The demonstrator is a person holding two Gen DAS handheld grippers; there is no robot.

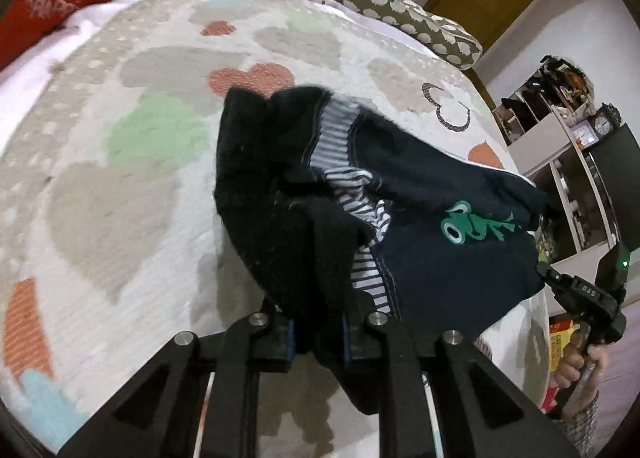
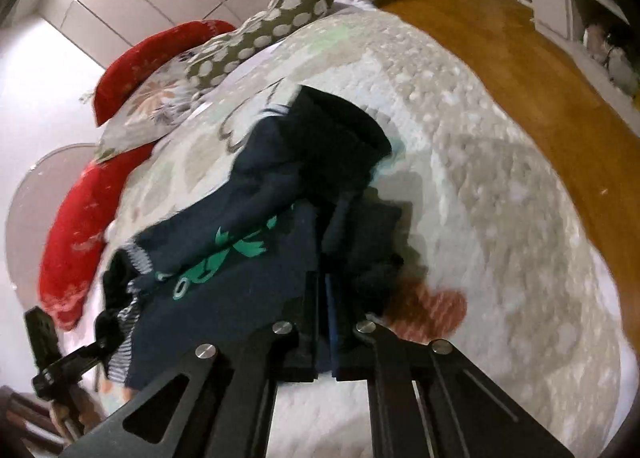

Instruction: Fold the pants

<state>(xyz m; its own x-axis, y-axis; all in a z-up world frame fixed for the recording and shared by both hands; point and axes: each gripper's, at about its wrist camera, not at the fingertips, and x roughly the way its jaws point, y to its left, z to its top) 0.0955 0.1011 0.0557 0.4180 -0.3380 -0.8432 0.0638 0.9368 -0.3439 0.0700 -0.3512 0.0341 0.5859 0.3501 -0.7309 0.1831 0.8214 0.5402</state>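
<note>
1. Left gripper (image 1: 318, 332): jaws pinching a dark bunched edge of the pants (image 1: 420, 194), cloth lifted off the bed (image 1: 120, 198).
2. Right gripper (image 2: 322, 322): jaws pressed together on navy fabric of the pants.
3. Pants hang crumpled between both jaws; frog print (image 1: 460, 226) faces the left camera.

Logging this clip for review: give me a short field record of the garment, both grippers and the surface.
garment: navy pants with green frog print, striped lining, bunched and lifted
left gripper: shut on pants
right gripper: shut on pants
surface: heart-patterned bedspread
background: red pillow, spotted pillow
fold status: not yet folded
</note>
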